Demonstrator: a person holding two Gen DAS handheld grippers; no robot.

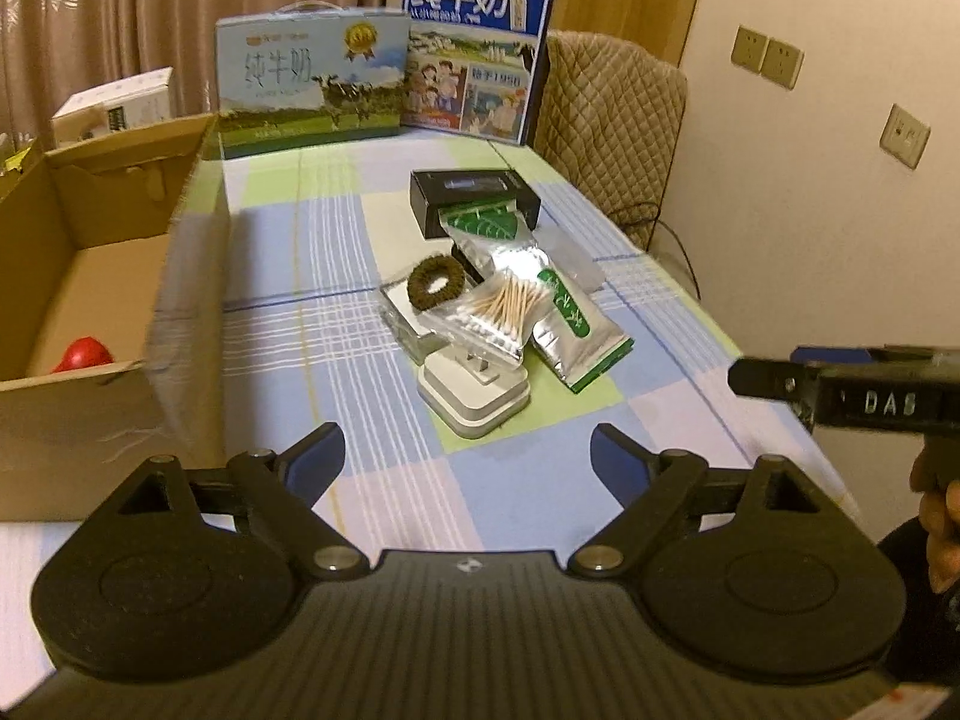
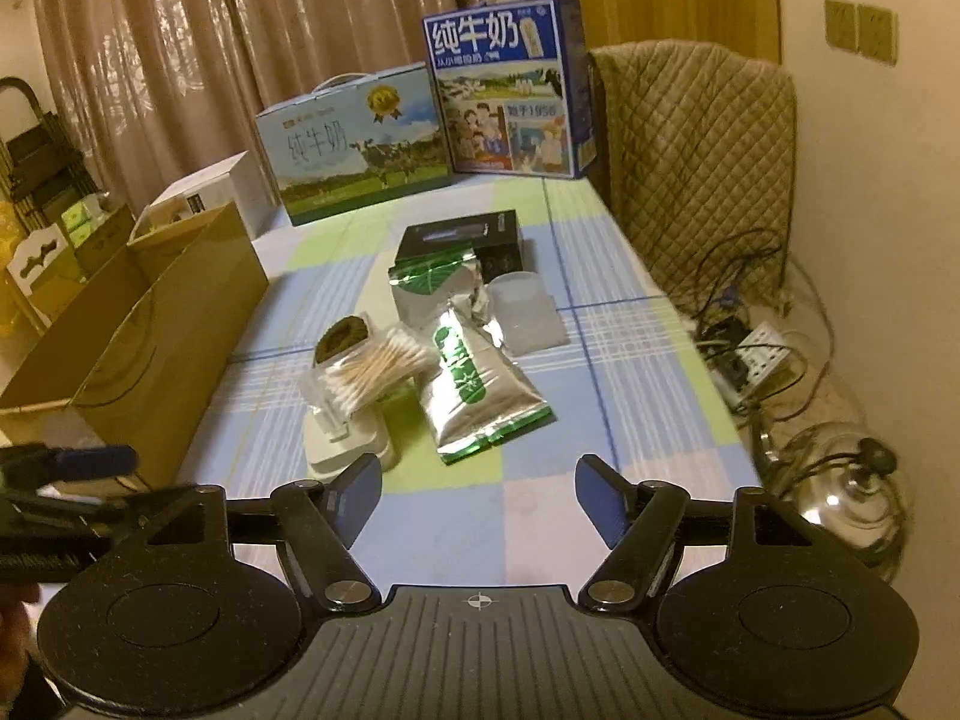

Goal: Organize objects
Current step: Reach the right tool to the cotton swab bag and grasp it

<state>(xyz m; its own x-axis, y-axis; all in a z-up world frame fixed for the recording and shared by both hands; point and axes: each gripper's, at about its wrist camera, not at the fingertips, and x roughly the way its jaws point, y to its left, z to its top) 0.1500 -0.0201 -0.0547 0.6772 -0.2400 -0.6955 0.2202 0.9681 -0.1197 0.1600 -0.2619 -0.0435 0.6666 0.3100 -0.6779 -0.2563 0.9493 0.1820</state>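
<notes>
Left wrist view: your left gripper (image 1: 465, 459) has its jaws spread wide with nothing between them, only bare tablecloth. The pile of loose items lies straight ahead of the fingers and a little to their right. Nearest is the white charger block (image 1: 474, 399), just beyond the fingertips, with the bag of cotton swabs (image 1: 492, 312) lying across its far edge. The swab bag's long axis runs diagonally, from near-left to far-right. Behind it sit the dark hair tie (image 1: 436, 281), two silver-and-green foil packets (image 1: 570, 330) and the black box (image 1: 474, 195). The open cardboard box (image 1: 90, 276) stands close on the left, with a red object (image 1: 81, 354) at its bottom. Your right gripper enters from the right edge, off to the side of the pile.

Right wrist view: your right gripper (image 2: 478, 495) is likewise parted and empty. Here the near foil packet (image 2: 480, 396) lies directly ahead between the finger lines, its long axis running away from you and tilted slightly left. The charger block (image 2: 348, 450) sits just ahead of the left fingertip, well off centre. The cardboard box (image 2: 150, 348) is across on the left, beyond your other gripper.

Finding: the left hand is nearer both the charger and the box, so it looks better placed for the charger or swabs. The right hand is squarely lined up on the foil packet, but would close along its length unless the wrist is rolled.
</notes>
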